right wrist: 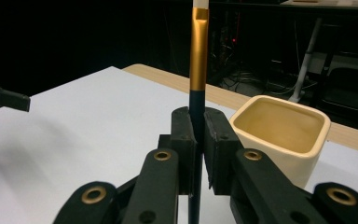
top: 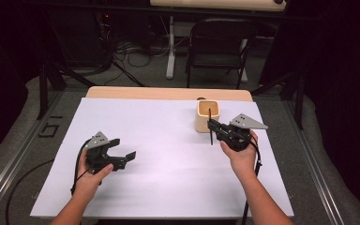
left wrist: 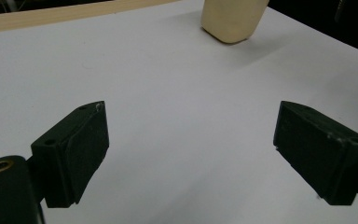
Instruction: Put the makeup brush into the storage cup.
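Note:
A thin brush (right wrist: 198,56) with a dark handle and a gold ferrule stands upright, clamped between the jaws of my right gripper (right wrist: 199,122). In the high view the right gripper (top: 212,125) holds the brush (top: 210,126) just in front of a cream square cup (top: 207,116). The cup (right wrist: 284,135) is open-topped, and what I see of its inside is bare; it sits just right of the jaws. My left gripper (top: 123,147) hovers over the white sheet at the left, jaws wide apart with nothing between them (left wrist: 191,154). The cup's base (left wrist: 235,21) shows far ahead of it.
A white sheet (top: 164,159) covers most of the wooden table (top: 168,93). Beyond the far edge stand a dark folding chair (top: 218,47) and loose cables on the floor. Dark curtains close in both sides.

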A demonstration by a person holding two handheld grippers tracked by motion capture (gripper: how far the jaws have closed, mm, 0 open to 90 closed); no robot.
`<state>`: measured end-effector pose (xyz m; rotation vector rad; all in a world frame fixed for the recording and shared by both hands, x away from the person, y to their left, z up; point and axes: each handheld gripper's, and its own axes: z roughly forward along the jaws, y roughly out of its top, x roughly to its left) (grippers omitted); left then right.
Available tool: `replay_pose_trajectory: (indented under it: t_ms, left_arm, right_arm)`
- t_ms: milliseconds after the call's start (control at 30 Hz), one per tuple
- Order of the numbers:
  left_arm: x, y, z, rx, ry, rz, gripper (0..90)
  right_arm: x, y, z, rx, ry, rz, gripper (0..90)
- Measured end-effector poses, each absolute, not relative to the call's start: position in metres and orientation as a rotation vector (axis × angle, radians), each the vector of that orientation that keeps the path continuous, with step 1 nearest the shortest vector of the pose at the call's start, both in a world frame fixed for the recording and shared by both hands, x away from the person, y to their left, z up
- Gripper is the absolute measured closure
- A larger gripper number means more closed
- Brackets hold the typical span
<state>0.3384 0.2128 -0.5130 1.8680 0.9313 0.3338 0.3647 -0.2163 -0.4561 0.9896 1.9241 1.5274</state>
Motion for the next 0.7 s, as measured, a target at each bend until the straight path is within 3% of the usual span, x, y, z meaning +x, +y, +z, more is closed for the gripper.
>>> replay_pose_trajectory:
  t_ms: [700]
  left_arm:
    - [0.340,0.212,-0.514,1.864,0.934,0.321,13.7]
  right_arm:
    - [0.391,-0.228,-0.433,1.020,1.870,1.481,83.4]
